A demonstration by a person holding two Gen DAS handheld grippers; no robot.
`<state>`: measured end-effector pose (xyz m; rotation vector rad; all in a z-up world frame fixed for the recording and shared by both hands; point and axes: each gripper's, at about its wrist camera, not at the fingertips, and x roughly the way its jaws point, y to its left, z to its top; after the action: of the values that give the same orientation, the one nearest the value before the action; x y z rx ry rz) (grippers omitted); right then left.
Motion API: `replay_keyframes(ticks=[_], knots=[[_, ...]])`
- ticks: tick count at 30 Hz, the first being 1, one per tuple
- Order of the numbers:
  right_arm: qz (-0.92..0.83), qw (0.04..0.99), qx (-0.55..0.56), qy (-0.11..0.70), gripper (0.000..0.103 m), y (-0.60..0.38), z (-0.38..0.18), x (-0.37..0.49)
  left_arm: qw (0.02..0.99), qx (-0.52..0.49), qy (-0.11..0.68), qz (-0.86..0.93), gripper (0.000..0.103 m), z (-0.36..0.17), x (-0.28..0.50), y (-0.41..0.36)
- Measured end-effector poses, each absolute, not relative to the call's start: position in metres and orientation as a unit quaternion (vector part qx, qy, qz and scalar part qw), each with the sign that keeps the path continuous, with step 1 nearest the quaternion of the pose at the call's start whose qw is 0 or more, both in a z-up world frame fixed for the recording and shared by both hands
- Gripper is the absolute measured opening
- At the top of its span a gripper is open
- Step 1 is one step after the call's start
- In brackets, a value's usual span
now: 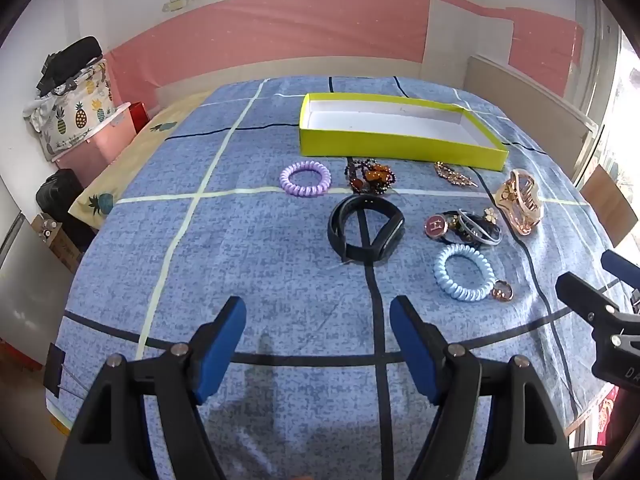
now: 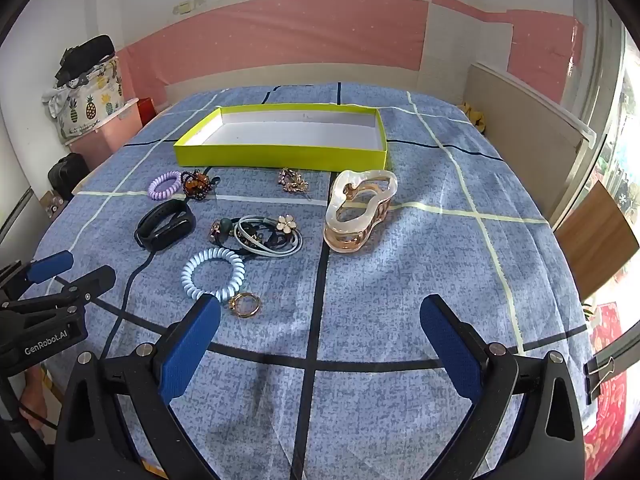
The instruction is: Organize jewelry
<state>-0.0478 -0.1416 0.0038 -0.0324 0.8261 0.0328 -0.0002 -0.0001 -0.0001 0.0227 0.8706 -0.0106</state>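
Left wrist view shows you have nothing sorted yet: the yellow box (image 1: 400,136) sits empty at the far side of the bed (image 1: 200,260), and every piece lies loose on the blue cover in front of it. Your left tongs (image 1: 318,344) stand wide apart with nothing between them, hovering short of the black wristband (image 1: 366,236). Your right tongs (image 2: 320,344) are equally spread and empty, with the gold ring (image 2: 244,305) just beside the left finger. Still to move: the purple coil tie (image 1: 305,179), the amber bead bracelet (image 1: 371,176), the blue coil tie (image 2: 213,274), the tangle of hair ties (image 2: 264,234), the small gold brooch (image 2: 293,184) and the big claw clip (image 2: 358,210). Everything remains ahead of you.
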Motion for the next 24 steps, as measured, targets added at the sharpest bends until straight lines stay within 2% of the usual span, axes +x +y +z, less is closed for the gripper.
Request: replay_keyframes(ticks=[24], knots=[[0.018, 0.918, -0.016, 0.396, 0.1, -0.1409, 0.0033, -0.0485, 0.908, 0.006, 0.42, -0.008, 0.077, -0.0006, -0.0007, -0.0007]])
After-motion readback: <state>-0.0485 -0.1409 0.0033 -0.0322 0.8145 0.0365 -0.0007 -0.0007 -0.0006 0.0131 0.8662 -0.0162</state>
